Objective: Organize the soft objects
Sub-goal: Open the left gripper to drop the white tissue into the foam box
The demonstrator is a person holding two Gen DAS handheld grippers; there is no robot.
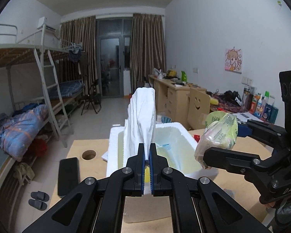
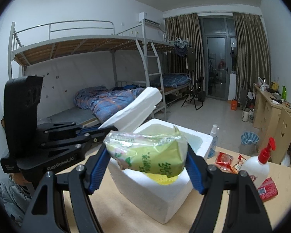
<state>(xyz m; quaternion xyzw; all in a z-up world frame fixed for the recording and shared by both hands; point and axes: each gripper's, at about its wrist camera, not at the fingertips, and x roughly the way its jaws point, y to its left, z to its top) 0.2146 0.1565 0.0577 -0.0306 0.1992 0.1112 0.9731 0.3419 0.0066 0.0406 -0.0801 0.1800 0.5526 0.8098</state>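
Note:
My left gripper [image 1: 147, 151] is shut on a stack of white tissues [image 1: 142, 116], which stands up above the white foam box [image 1: 114, 136]. From the right wrist view the same tissues [image 2: 137, 106] stick out over the box's [image 2: 145, 190] near corner, clamped by the left gripper [image 2: 99, 131]. My right gripper [image 2: 147, 155] is shut on a green tissue pack [image 2: 151, 155] and holds it above the box's front rim. In the left wrist view that pack [image 1: 219, 132] hangs at the box's right side between the right gripper's fingers [image 1: 229, 155]. Something yellow [image 2: 164, 178] lies inside the box.
A black phone [image 1: 67, 174] and a round hole [image 1: 89, 154] are on the wooden table left of the box. Right of the box stand a white pump bottle with red cap [image 2: 258, 167], red snack packets [image 2: 225, 159], a red carton [image 2: 267, 190] and a spray bottle [image 2: 213, 136].

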